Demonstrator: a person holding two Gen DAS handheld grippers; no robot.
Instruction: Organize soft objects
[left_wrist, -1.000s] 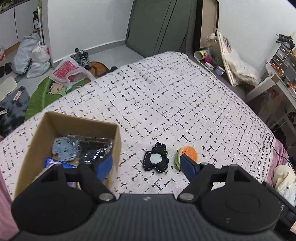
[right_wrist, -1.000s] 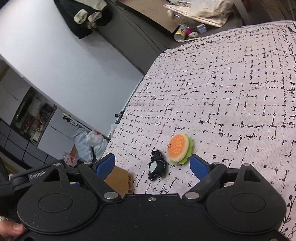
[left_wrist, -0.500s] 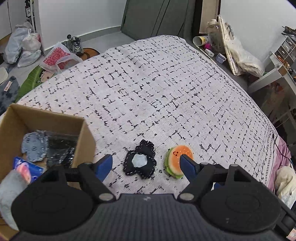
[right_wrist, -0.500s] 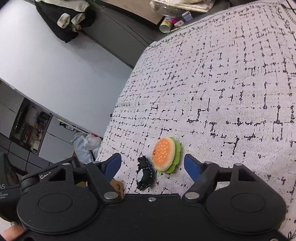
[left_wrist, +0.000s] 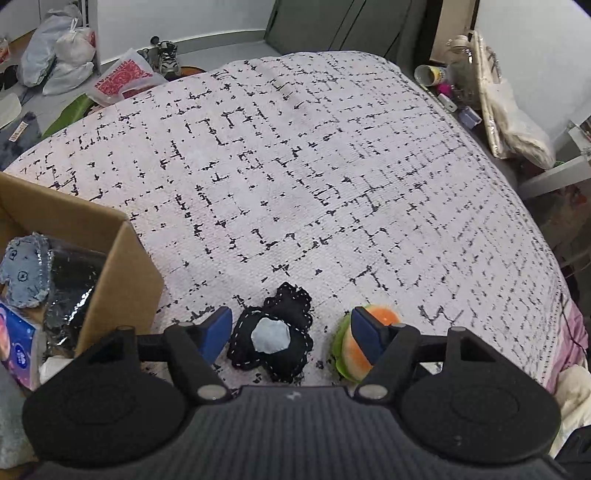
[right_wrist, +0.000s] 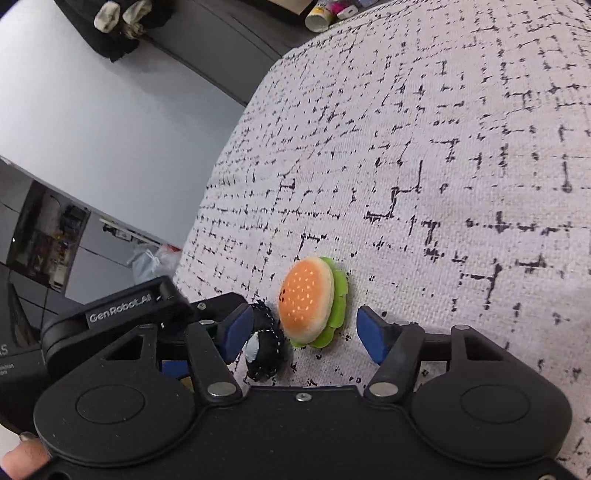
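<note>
A black stitched soft toy with a pale blue patch (left_wrist: 271, 338) lies on the patterned bedspread (left_wrist: 314, 166), between the fingers of my open left gripper (left_wrist: 291, 334). A plush hamburger (left_wrist: 349, 350) lies just right of it, partly behind the left gripper's right finger. In the right wrist view the hamburger (right_wrist: 310, 301) sits between the fingers of my open right gripper (right_wrist: 304, 336), with the black toy (right_wrist: 264, 350) at the left fingertip. The left gripper's body (right_wrist: 136, 310) shows at the left there.
An open cardboard box (left_wrist: 122, 273) stands at the left with a denim soft piece (left_wrist: 26, 273), a black shiny packet and a tissue pack inside. Bags and shoes lie on the floor beyond the bed. The bed's right edge drops to cluttered furniture.
Both grippers have moved closer to the two toys. The left gripper shifted right, away from the box, and now straddles the black toy. The right gripper now straddles the hamburger.
</note>
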